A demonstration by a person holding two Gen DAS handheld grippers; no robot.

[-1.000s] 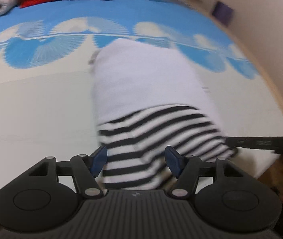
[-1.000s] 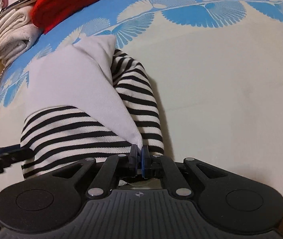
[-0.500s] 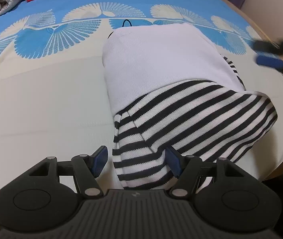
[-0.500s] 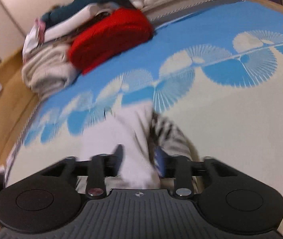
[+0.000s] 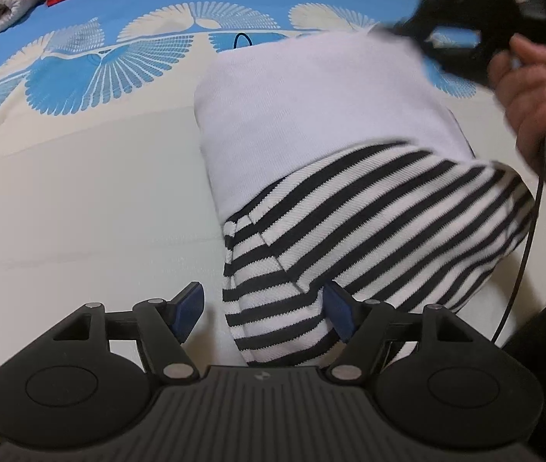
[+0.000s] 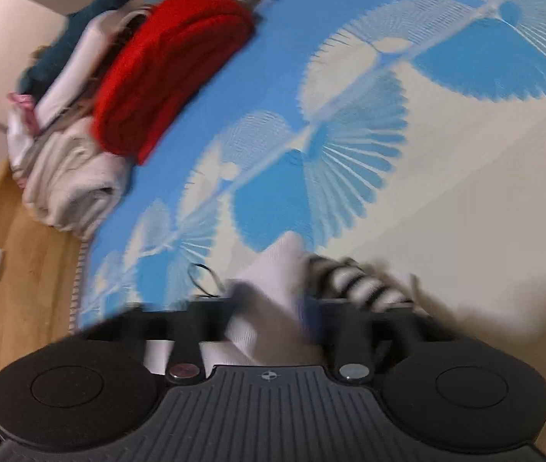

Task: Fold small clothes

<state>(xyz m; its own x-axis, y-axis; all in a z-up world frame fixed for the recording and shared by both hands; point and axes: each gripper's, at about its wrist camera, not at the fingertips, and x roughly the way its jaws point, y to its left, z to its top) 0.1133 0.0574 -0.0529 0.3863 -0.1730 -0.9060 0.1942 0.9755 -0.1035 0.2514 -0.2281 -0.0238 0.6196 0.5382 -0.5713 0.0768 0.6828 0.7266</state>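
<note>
On bedspread (image 5: 80,200): striped garment (image 5: 349,223) folded; left gripper (image 5: 263,310) fingers apart, just widened, straddling hem; right gripper (image 6: 307,319) fingers together after closing.

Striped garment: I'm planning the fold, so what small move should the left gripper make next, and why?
Probably close the left gripper: its open jaws straddle the striped garment's near edge without pinching it, while the right gripper has just closed at the far white end.
</note>
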